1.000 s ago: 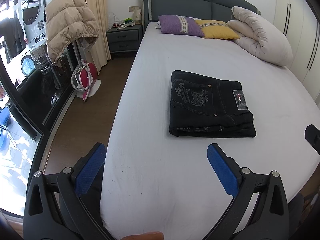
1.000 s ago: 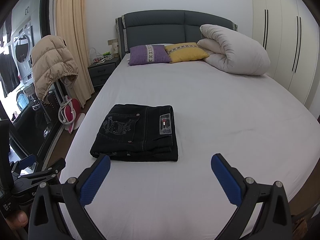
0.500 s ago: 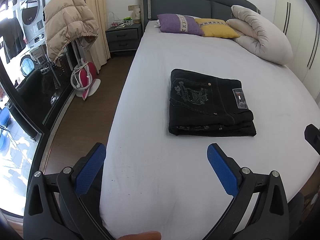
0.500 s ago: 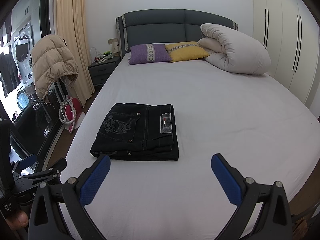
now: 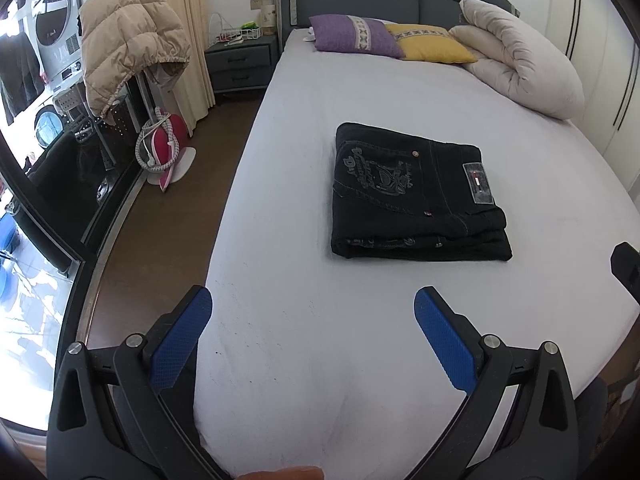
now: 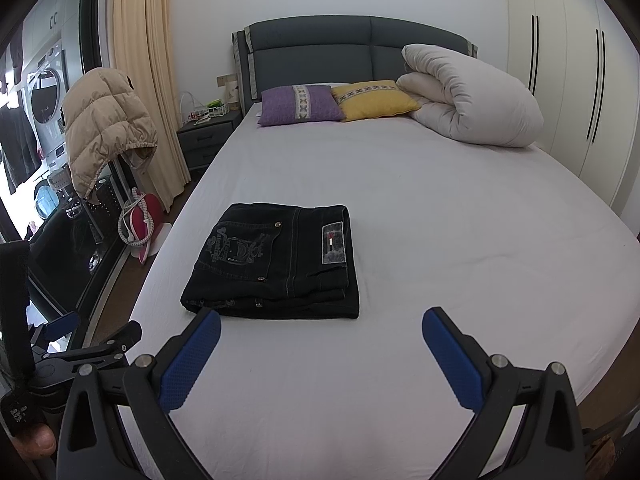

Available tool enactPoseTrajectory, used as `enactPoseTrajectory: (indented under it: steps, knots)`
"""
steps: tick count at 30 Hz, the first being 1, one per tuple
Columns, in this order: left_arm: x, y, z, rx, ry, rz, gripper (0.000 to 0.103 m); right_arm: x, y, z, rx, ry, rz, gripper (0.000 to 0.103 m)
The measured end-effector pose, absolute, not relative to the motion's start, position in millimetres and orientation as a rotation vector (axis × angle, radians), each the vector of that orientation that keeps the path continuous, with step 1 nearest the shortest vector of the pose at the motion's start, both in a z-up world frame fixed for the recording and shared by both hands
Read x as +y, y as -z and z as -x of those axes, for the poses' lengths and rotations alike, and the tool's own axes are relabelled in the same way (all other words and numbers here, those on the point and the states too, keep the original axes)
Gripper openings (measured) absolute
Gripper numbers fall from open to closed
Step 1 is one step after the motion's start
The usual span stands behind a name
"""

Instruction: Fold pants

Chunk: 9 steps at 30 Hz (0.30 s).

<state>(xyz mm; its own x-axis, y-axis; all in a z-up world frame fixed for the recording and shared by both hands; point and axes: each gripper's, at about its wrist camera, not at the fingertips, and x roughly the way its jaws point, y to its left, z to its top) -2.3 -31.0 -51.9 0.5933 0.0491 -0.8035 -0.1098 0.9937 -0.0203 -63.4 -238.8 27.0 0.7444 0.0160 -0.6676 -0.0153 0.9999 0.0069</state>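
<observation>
Folded pants [image 5: 416, 192] lie beyond both spread fingers [image 5: 180, 340].

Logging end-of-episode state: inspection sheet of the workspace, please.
Surface: bed, white sheet, a few small dark specks near the left edge.
Job's things: pants, black, folded into a compact rectangle, lying flat on the sheet.
Clutter: purple pillow, yellow pillow and rolled duvet at the headboard, apart from the pants.
Grippers: left gripper and right gripper both open, empty, short of the pants.
Cables: cord coiled on the red iron on the floor.
Surroundings: nightstand, beige jacket, wardrobe.
</observation>
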Motion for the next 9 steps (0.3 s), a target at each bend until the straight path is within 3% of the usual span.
enactPoseTrajectory:
  steps: [9]
  knots:
    - [-27.4, 54.0, -1.1, 0.931, -0.081, 0.071, 0.103, -238.4, -22.5, 68.4, 0.735, -0.019, -0.003, 0.103]
